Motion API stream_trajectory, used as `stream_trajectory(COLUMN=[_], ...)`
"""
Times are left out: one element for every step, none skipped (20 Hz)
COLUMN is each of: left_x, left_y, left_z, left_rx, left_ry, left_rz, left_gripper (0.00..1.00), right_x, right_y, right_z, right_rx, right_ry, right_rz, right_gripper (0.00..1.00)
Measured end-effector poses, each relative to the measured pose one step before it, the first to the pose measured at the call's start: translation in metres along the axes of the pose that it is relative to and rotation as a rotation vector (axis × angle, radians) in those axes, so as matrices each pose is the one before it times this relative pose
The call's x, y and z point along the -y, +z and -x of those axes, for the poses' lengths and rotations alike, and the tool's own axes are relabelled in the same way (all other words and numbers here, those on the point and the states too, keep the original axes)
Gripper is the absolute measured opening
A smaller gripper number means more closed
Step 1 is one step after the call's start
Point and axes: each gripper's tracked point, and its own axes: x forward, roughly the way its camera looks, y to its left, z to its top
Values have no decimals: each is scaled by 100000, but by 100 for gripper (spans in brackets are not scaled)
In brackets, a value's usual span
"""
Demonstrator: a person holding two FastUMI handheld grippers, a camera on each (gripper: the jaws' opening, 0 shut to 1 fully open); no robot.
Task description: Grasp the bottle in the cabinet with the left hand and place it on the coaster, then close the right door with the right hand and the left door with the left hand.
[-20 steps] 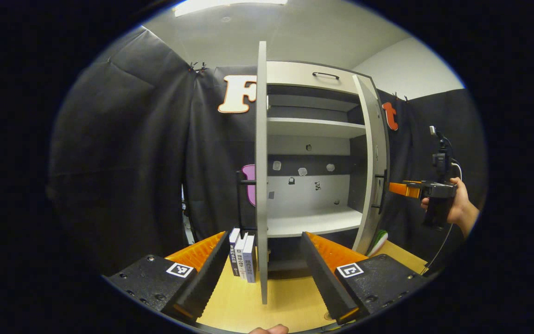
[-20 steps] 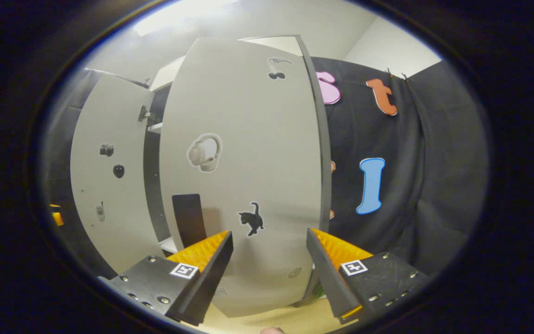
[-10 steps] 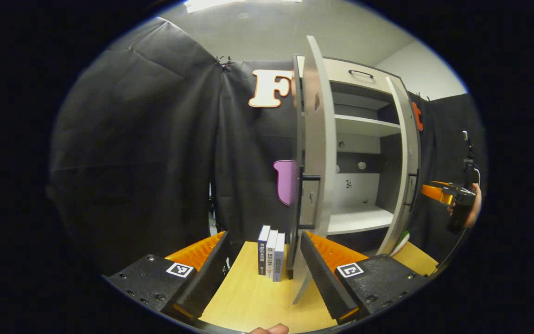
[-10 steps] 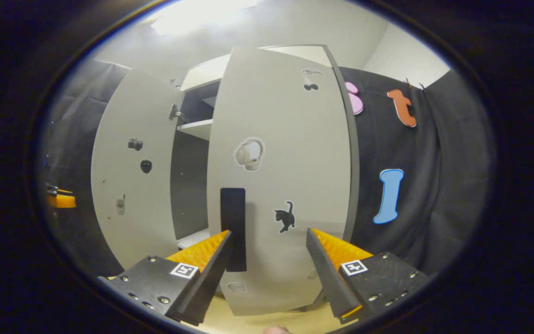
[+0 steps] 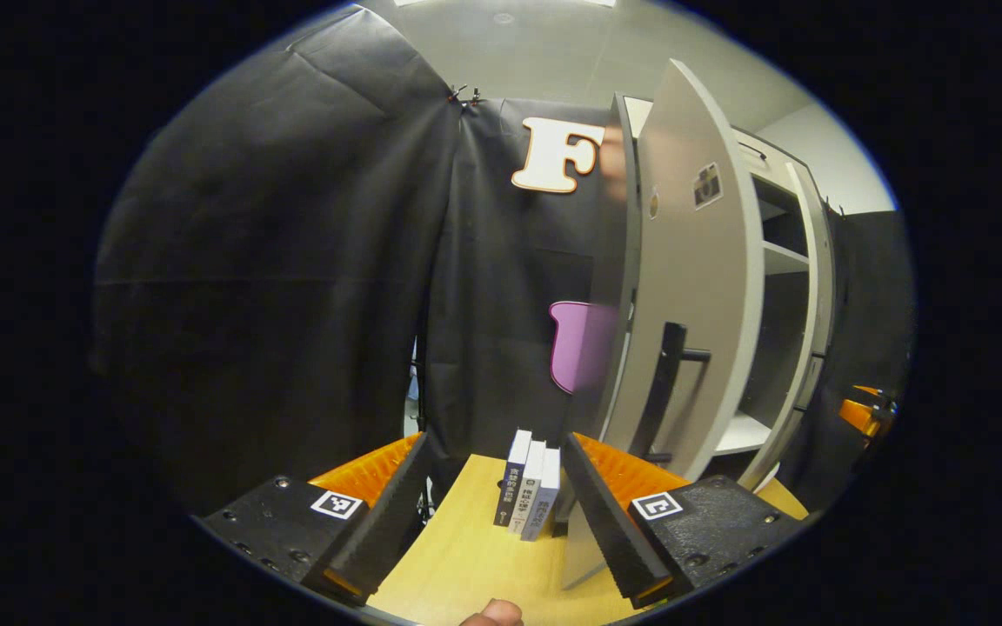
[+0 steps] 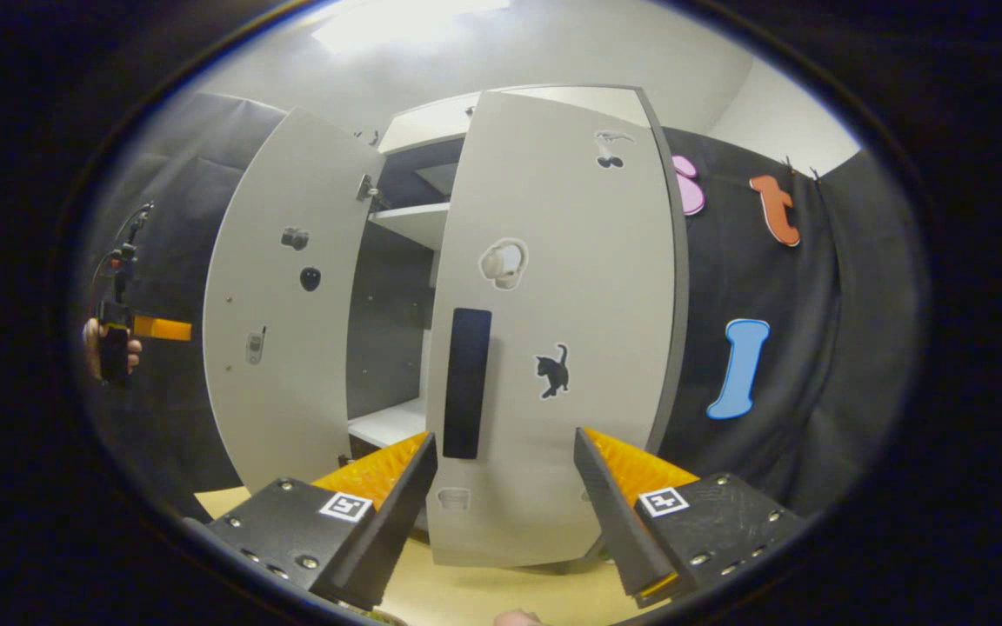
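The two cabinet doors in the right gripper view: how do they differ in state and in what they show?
The right door shows its outer face, with a dark handle and a cat sticker; the left door shows its inner face, with small stickers. The right door covers most of the opening, while the left door swings further outward. The right gripper faces the right door with jaws apart. Both doors are pale grey and not yet closed.

Left gripper (image 5: 484,513): fingers spread wide, nothing between them. Right gripper (image 6: 505,513): likewise agape, level. A hand (image 6: 110,343) grips the left gripper's handle.
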Motion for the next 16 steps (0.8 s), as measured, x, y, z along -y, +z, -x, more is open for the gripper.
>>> stream_trajectory(left_x=[-69, 173, 330, 518, 459, 441, 598, 531, 733, 1531, 928, 208, 617, 459, 721, 890], left_y=[626, 593, 288, 182, 298, 489, 328, 222, 349, 197, 381, 426, 658, 207, -146, -287], left_z=[-696, -702, -710, -480, -473, -479, -421, -323, -242, -318, -214, 195, -164, -84, -6, -77], left_rx=[1365, 1175, 432, 23, 518, 771, 304, 111, 78, 241, 280, 1131, 2304, 479, -383, -906], left_ry=[263, -407, -795, -1379, -1460, -1589, -2299, -2237, -2442, -5061, -999, -1179, -1643, -800, -1804, -1806], left_rz=[-1115, -882, -822, -1152, -1574, -1099, -353, -46, 842, 1596, 165, -3978, -4737, -2023, 267, 2214], left_gripper=[100, 97, 93, 94, 94, 94, 97, 94, 94, 97, 94, 89, 88, 90, 88, 89], right_x=[362, 406, 439, 390, 704, 833, 641, 483, 529, 538, 291, 152, 77, 15, -31, -198], right_y=[-99, 156, 5, -83, 65, 81, -19, 48, -8, 95, -25, 16, -205, 26, 73, 1], right_z=[360, 338, 390, 398, 345, 285, 372, 277, 329, 385, 458, 560, 532, 505, 406, 463], right_rx=[-156, 327, -205, -383, 168, 92, -183, 89, 36, 131, -19, -213, -481, 89, 79, 152], right_ry=[-738, -1077, -694, -747, -1761, -2085, -1628, -1462, -1663, -1654, -1169, -822, -479, -375, 132, 468], right_rz=[122, -476, -688, -71, 640, 604, 165, -293, -569, -753, -823, -904, -511, -246, -729, -807], right_gripper=[96, 96, 96, 96, 96, 96, 96, 96, 96, 96, 96, 96, 96, 96, 96, 96])
